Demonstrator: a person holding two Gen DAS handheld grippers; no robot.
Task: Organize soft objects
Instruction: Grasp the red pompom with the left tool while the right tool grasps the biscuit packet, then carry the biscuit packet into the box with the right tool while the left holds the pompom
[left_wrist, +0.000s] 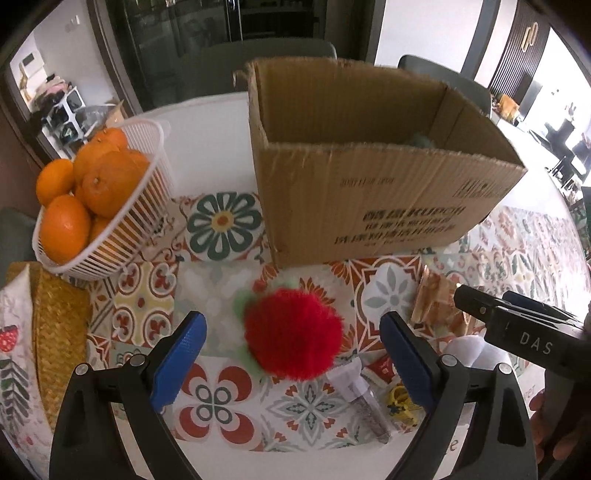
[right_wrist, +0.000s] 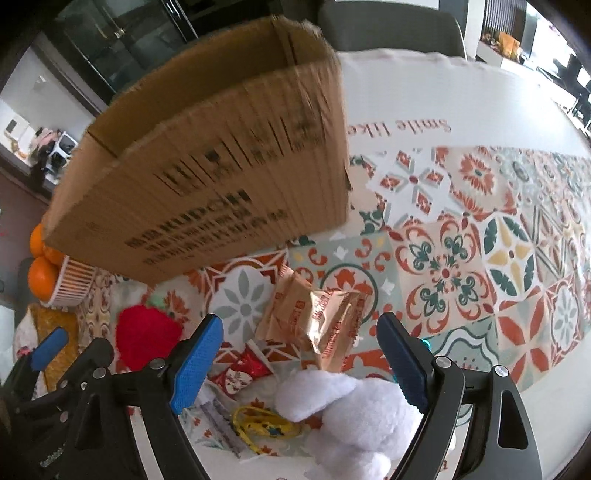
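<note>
Fluffy red plush and white plush on table, cardboard box open

A white table with a patterned tile-print cloth spreads ahead of the grippers. Beyond its far edge stand grey chairs and a dark glass-fronted cabinet. Far left, a bright side room holds white shelving; daylight floods in at right.
</note>
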